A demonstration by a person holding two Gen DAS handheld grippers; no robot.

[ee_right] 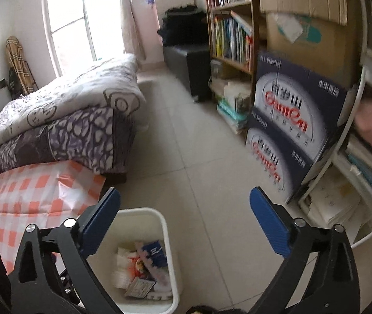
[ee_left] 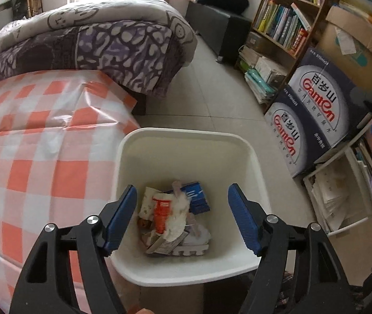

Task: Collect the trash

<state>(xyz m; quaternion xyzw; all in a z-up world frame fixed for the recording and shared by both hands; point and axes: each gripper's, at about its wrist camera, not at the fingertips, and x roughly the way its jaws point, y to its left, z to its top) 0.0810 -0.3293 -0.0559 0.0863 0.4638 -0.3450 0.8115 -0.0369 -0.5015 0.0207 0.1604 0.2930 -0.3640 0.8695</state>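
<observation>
A white trash bin (ee_left: pixel 186 141) stands on the tiled floor beside a table with an orange checked cloth (ee_left: pixel 34 141). Inside lies trash (ee_left: pixel 175 217): a red-and-white wrapper, crumpled tissue, a blue packet and papers. My left gripper (ee_left: pixel 183 217) is open and empty right above the bin's mouth. The bin also shows low in the right wrist view (ee_right: pixel 169 238), with the same trash (ee_right: pixel 144 269) in it. My right gripper (ee_right: pixel 186 222) is open and empty, above the floor to the right of the bin.
A bed with a purple patterned quilt (ee_left: pixel 102 44) lies behind the table. A bookshelf (ee_left: pixel 285 21), stacked dark blue Ganten boxes (ee_left: pixel 314 104) and a white wire rack (ee_right: pixel 353 172) line the right wall. A dark trunk (ee_right: pixel 188 65) stands at the back.
</observation>
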